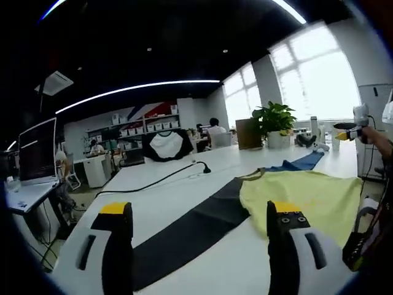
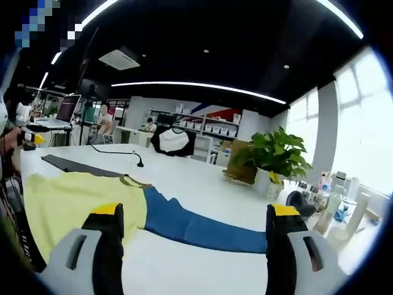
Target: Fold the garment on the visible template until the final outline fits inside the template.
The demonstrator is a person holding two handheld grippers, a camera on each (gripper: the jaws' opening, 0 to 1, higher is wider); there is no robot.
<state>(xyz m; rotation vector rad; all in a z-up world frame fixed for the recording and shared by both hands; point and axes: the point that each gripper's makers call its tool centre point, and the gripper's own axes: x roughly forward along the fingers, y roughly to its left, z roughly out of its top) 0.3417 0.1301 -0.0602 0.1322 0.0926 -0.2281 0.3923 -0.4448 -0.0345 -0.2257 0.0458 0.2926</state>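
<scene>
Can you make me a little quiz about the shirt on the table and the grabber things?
1. True or false: the left gripper is clamped on the shirt.
2. What colour is the sleeve lying between the right gripper's jaws? A) red B) blue C) green
3. Fill in: the body of the shirt is ____.

Key:
1. False. Its jaws stand open above the table, holding nothing.
2. B. The blue sleeve lies stretched out flat; the other sleeve is black.
3. Yellow. It lies spread out and unfolded on the white table.
</scene>
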